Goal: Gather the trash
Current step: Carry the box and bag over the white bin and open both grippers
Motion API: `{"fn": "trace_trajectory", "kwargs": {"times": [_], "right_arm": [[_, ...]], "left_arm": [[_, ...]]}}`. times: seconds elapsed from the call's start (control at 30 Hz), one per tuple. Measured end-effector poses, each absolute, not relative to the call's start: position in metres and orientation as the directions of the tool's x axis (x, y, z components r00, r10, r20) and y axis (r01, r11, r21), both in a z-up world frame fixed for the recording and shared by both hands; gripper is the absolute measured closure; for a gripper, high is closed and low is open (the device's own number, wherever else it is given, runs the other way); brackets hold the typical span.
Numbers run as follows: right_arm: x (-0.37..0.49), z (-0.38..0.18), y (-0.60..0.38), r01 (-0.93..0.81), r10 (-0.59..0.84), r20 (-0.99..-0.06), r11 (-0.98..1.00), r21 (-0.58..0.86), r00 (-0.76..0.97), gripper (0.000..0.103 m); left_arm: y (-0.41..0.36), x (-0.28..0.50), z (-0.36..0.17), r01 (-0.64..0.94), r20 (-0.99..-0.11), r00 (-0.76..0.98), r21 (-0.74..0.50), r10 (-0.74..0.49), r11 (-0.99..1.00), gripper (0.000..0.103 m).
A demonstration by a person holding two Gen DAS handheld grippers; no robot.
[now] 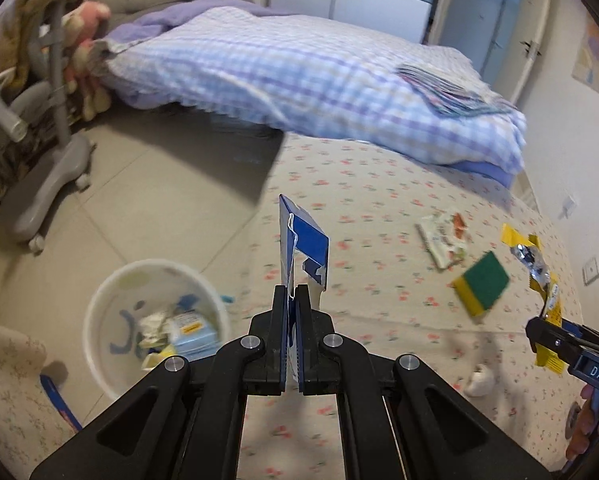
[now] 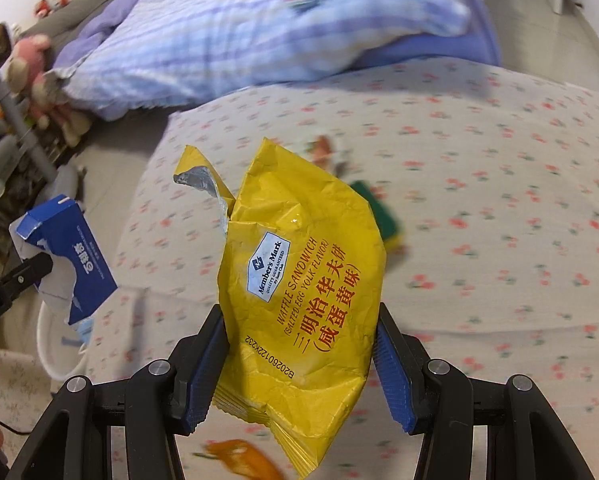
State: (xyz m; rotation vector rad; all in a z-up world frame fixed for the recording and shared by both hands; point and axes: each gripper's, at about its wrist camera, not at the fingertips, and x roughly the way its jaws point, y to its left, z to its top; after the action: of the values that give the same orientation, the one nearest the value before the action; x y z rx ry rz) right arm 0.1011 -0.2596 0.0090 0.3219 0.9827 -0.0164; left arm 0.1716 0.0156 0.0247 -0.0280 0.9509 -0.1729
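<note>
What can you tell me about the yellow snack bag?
The yellow bag is a crinkly foil wrapper, silver inside, printed with "Member's Mark" and "Waffle Sandwich". Its top is torn open and a flap curls away. It stands roughly upright above the flowered bed, touching nothing but the right claw, whose blue pads pinch its lower sides. It looks flat and empty.

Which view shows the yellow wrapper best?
The right wrist view: the yellow wrapper fills the centre between the right gripper's pads, its print readable and torn top visible. The left wrist view catches it only edge-on at the far right, small and partly hidden by that gripper.
</note>
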Motion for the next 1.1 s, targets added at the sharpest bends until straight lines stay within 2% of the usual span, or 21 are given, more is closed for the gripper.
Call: {"fn": "trace_trajectory", "kwargs": {"times": [0.07,0.37,0.63,0.73,0.77,0.8,0.87,1.1], "right_arm": [[0.107,0.006,-0.243,0.133,0.139,-0.823,0.959,0.251,0.551,0.043],[0.138,-0.007,-0.176,0.046,0.181,-0.832,0.97,0.24,0.524,0.043],[0.155,-0.015,-0.132,-0.027,0.217,-0.835,0.971,0.236,0.505,0.043],[0.161,-0.018,-0.119,-0.048,0.228,-0.836,0.971,0.236,0.5,0.043],[0.163,-0.019,-0.115,-0.054,0.233,-0.836,0.97,0.238,0.497,0.043],[0.165,-0.02,-0.112,-0.058,0.237,-0.836,0.969,0.24,0.495,0.043],[0.167,-0.022,-0.104,-0.068,0.244,-0.837,0.968,0.242,0.489,0.043],[0.181,-0.032,-0.068,-0.108,0.282,-0.842,0.959,0.262,0.459,0.043]], "left_arm": [[0.044,0.175,0.025,0.09,-0.812,0.557,-0.151,-0.175,0.984,0.1],[0.131,0.188,-0.001,-0.083,-0.844,0.527,-0.167,-0.099,0.982,0.1],[0.158,0.201,-0.02,-0.099,-0.848,0.522,-0.169,-0.093,0.981,0.099],[0.162,0.204,-0.025,-0.094,-0.857,0.506,-0.169,-0.099,0.981,0.09],[0.165,0.204,-0.029,-0.104,-0.869,0.486,-0.167,-0.096,0.981,0.08],[0.169,0.204,-0.032,-0.109,-0.876,0.473,-0.165,-0.094,0.98,0.057],[0.175,0.201,-0.035,-0.128,-0.881,0.466,-0.152,-0.076,0.98,0.031],[0.21,0.182,-0.034,-0.212,-0.899,0.438,-0.094,0.009,0.973,0.013]]}}
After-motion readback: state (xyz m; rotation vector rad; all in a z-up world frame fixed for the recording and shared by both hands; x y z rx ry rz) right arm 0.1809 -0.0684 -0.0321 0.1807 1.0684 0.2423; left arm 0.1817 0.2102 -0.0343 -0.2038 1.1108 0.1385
